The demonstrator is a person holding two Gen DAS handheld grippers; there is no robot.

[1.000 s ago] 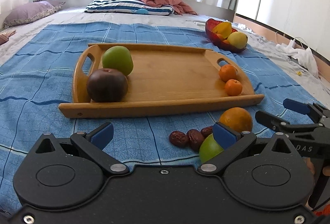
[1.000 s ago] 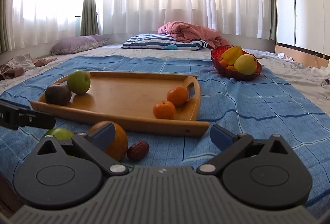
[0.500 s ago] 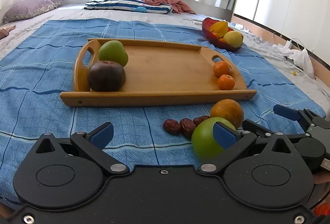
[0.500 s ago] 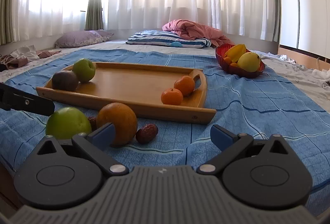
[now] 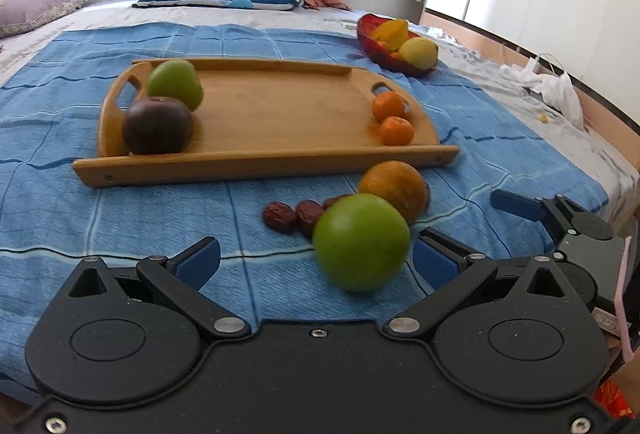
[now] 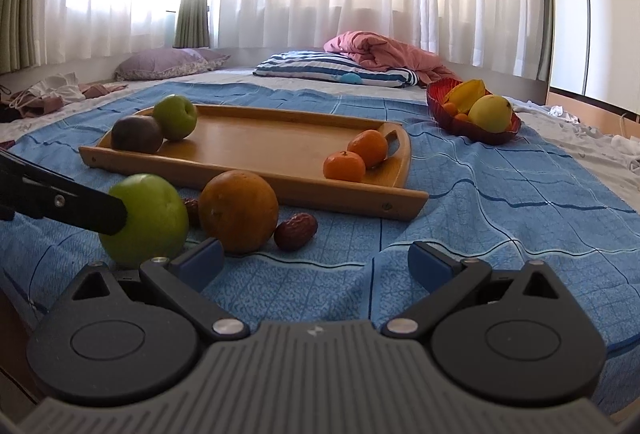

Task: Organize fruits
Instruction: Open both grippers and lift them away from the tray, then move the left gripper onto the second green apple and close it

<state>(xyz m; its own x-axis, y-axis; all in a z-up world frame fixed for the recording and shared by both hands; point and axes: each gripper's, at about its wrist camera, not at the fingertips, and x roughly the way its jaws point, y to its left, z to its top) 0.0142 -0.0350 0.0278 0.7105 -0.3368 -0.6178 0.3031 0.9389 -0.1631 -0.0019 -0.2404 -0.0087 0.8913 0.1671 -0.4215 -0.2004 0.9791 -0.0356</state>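
Bed with blue blanket (image 5: pixel 60 218); wooden tray (image 5: pixel 280 122) already holds four fruits; green apple (image 5: pixel 360 242), orange (image 5: pixel 394 190) and dates (image 5: pixel 280 217) remain on blanket, unsorted; left tool (image 5: pixel 316 254) and right tool (image 6: pixel 316 258) both spread wide, holding nothing.

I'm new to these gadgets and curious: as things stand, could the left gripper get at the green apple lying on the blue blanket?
Probably yes. The left gripper is open, and the green apple sits right ahead, nearer its right finger. Nothing lies between them; the orange and dates are behind the apple.
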